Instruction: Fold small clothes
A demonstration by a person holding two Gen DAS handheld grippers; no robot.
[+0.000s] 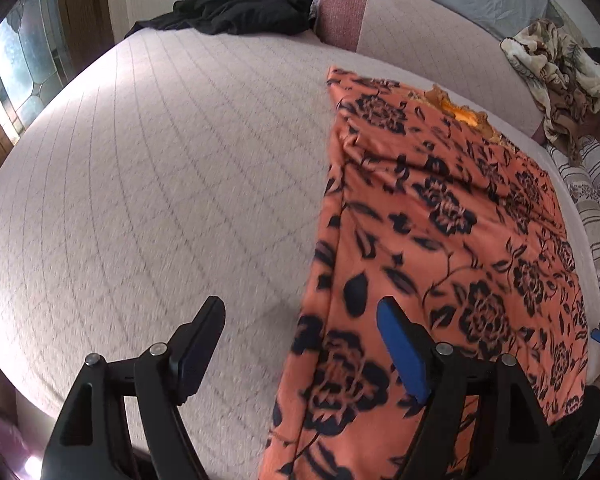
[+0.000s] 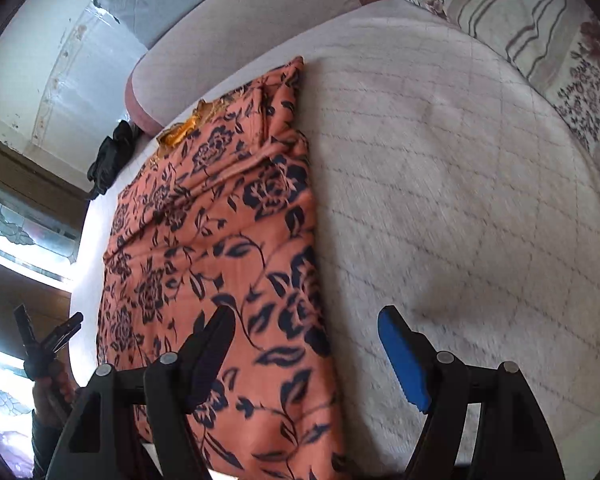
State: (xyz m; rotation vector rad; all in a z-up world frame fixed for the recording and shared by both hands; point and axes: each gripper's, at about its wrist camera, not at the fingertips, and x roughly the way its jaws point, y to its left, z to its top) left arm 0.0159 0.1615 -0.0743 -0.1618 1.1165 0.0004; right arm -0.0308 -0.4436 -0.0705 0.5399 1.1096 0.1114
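1. Left wrist view: the left gripper [image 1: 300,316] hangs wide apart, holding nothing, above the left edge of the orange floral garment [image 1: 440,240], which lies flat on the right part of the quilted bed cover [image 1: 160,180]. A black garment [image 1: 236,12] sits at the far end (crumpled).
2. Right wrist view: the right gripper [image 2: 306,324] is wide, empty, over the orange floral garment's [image 2: 220,240] right edge; the left gripper [image 2: 48,336] shows at near left.

bed [image 1: 160,184] pale quilted cover | black garment [image 1: 236,10] at far edge | brown-cream blanket [image 1: 556,68] crumpled | striped floral pillow [image 2: 540,32] | stained-glass window [image 1: 16,64]
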